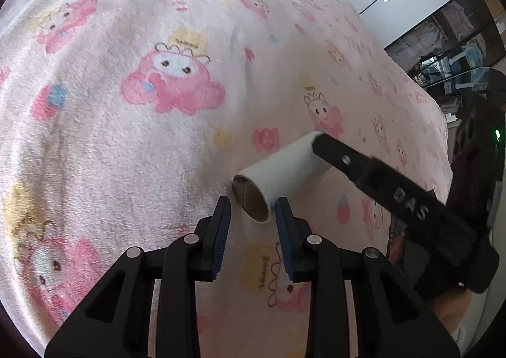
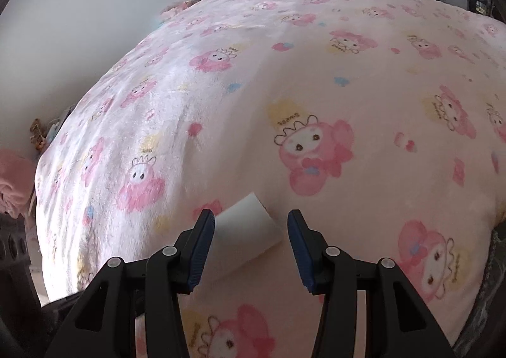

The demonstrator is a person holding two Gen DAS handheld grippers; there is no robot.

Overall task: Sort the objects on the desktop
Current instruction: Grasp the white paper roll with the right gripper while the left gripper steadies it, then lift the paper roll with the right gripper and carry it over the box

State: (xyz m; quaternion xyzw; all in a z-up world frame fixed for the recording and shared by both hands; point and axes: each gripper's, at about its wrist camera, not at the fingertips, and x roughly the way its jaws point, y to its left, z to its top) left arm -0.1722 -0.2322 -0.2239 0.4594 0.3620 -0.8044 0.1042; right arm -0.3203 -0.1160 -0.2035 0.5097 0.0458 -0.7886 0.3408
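Pink cartoon blanket (image 1: 126, 143) fills everything under you. The white cardboard tube (image 1: 278, 168) lies on it between your two grippers: right gripper (image 2: 251, 225) spread around one end, left gripper (image 1: 253, 209) spread just short of the open end.

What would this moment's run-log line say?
scene: paper roll on pink blanket | left gripper: open, at roll's hollow end | right gripper: open, astride roll | grasp: none

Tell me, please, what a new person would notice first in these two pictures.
First, the pink cartoon blanket that fills both views. Next, the white paper roll lying on it, its hollow end just ahead of the open left gripper, while the open right gripper straddles its other end.
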